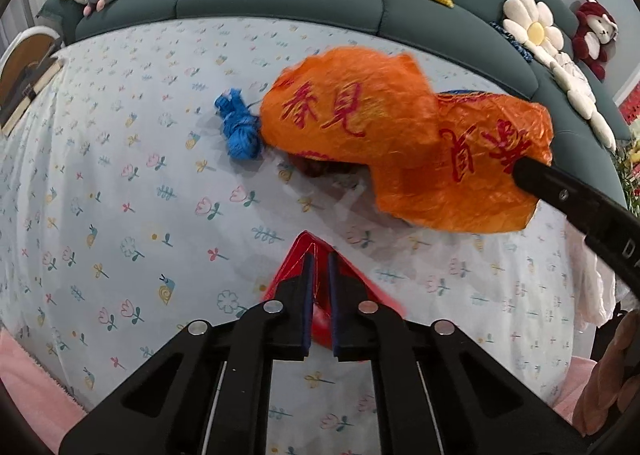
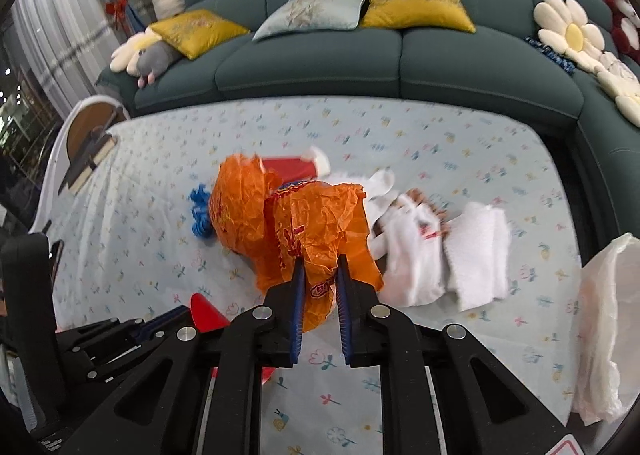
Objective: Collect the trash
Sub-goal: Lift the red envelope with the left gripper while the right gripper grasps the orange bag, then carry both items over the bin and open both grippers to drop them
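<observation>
From the left wrist, the left hand-held gripper (image 1: 320, 255) is clenching a red wrapper (image 1: 352, 279) just below the orange bag (image 1: 400, 135), which is lifting off the flowered counter (image 1: 120, 175).

From the right wrist, the right hand-held gripper (image 2: 320, 267) is pinching that orange bag's (image 2: 304, 223) edge, so bagging looks in hand; the next move probably calls for finding the bag's mouth and feeding the wrapper in.

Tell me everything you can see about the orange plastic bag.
The orange plastic bag is thin, crinkled, translucent film printed with red Chinese characters. It is bunched and puffed, its near end pinched between the fingers of the right gripper and lifted off the floral sheet, casting a shadow beneath. Its far end sits against a blue yarn ball and overlaps white cloths beside it. What it contains is hidden.
</observation>
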Available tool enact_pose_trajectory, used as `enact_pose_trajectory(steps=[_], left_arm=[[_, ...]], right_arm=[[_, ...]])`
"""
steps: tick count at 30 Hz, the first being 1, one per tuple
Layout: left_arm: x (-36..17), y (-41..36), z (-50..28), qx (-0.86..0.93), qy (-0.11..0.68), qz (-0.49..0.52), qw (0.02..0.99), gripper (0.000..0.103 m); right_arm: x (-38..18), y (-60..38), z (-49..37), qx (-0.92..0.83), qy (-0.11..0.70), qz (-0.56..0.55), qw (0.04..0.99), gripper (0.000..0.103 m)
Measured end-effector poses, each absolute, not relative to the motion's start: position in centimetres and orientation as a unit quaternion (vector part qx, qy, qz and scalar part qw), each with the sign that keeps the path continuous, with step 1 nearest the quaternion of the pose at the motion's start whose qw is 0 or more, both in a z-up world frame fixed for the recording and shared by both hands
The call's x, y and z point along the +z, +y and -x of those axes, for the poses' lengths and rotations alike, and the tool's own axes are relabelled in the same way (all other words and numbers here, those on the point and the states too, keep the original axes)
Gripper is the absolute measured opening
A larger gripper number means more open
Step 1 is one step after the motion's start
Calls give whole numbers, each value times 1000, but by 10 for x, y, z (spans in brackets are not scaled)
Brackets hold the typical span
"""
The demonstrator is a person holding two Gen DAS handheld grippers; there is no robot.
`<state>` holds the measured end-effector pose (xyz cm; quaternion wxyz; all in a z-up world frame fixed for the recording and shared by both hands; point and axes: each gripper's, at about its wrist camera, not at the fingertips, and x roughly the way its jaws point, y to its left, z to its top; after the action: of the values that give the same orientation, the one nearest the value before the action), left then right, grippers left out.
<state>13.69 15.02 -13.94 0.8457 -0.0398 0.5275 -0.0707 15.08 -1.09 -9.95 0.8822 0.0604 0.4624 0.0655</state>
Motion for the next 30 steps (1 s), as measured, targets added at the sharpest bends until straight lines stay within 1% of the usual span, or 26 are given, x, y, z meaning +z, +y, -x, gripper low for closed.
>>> enact_pose_trajectory(steps=[4,16,24,30], left_arm=[[-123,138,-131,-82,516,37,852,1],[-63,85,-110,-136,469,12,872,1],[-35,31,-99,-187,447,-10,875,1],[-21,-20,-94,-232,437,-23,868,1]], right_arm=[[-77,-26,-140,54,439,-72,894,14],[-15,-85,-96,19,367,-105,924,14],[0,-136,-68,-25,338,-130,932,14],[-3,-188,-42,-70,325,-153,930,14]])
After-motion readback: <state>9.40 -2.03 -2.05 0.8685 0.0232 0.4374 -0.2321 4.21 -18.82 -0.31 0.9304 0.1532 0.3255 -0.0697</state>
